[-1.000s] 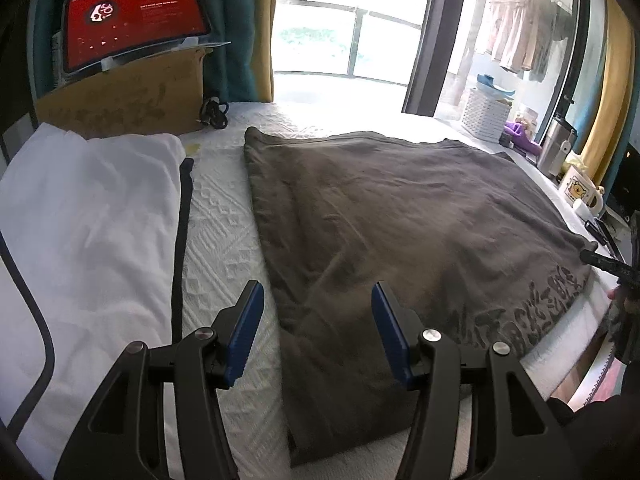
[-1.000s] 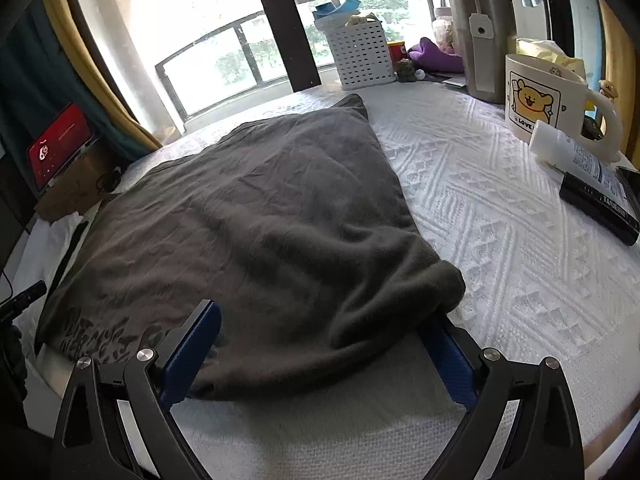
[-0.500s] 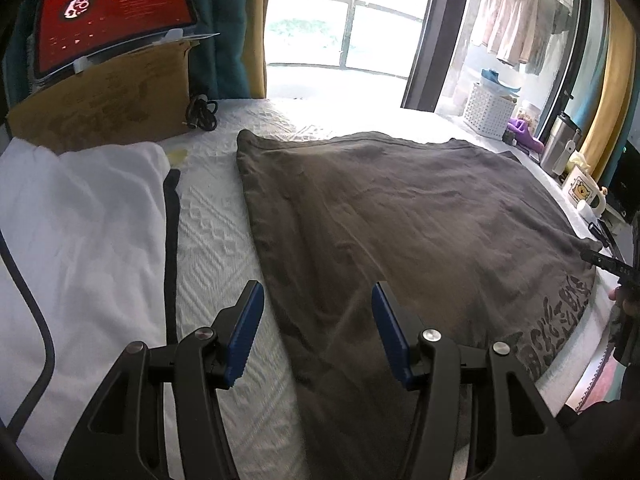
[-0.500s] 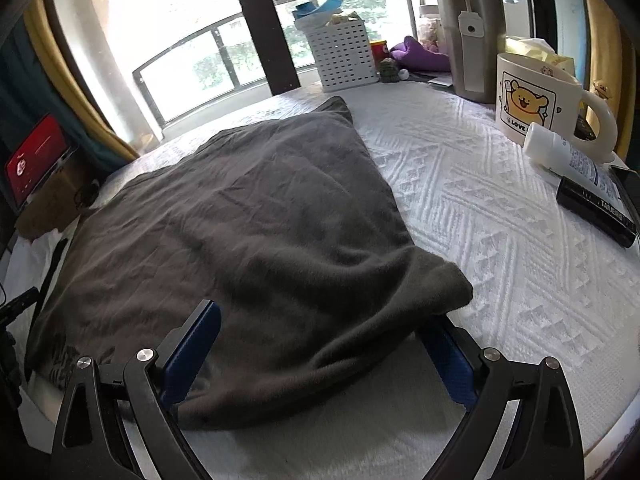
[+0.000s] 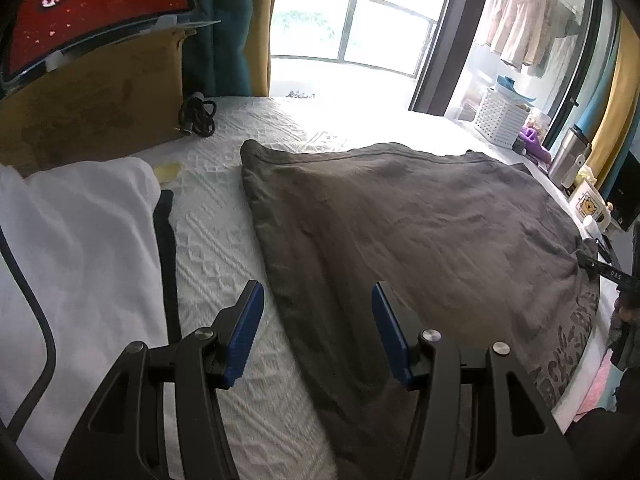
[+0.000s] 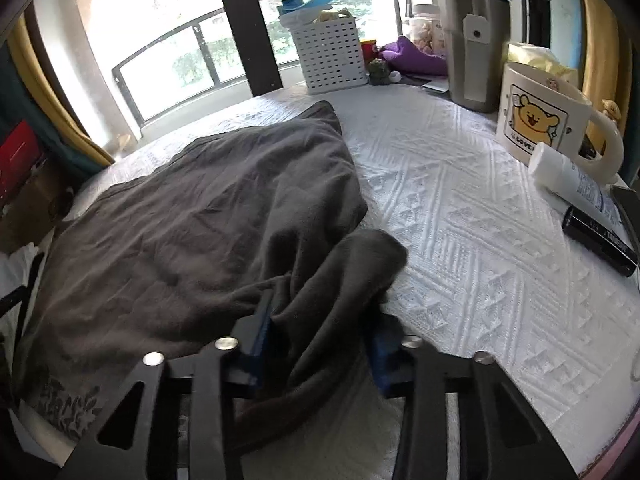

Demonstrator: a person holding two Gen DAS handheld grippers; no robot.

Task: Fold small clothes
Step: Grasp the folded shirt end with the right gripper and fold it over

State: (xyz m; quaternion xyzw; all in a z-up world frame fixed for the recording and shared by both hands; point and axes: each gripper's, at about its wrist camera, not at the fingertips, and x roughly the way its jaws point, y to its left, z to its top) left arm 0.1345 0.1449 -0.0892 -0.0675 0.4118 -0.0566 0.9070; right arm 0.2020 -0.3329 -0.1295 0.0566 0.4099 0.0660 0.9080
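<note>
Two tools: one empty, one already biting cloth.
Garment: the dark grey, soft cotton T-shirt [image 5: 400,232] lies spread flat on the bed's white quilted cover [image 6: 460,208], its printed edge hanging toward the near side.
Right tool [image 6: 320,332]: jaws have just been closing, and a bunched corner of the T-shirt sits between the blue pads, pinched and humped up in thick folds.
Left tool [image 5: 316,332]: jaws spread about halfway, nothing between them, poised over the shirt's left edge where it meets the cover.
Risk, right side: that grip looks like a wad, not a clean hem; lifting from here could drag extra layers and spoil the fold line.
Risk, left side: the cloth lies thin and flat, so the pads could slide over it or nip the quilted cover too.
Risk, neighbours: the cream ceramic mug with a yellow bear print [image 6: 540,120] and the white plastic bottle [image 6: 568,176] stand near on the right; a wide swing could clip them.
Textures: limp, creased jersey against raised diamond stitching; the white folded garment with black trim [image 5: 80,248] lies smooth just beside the shirt on the left.
</note>
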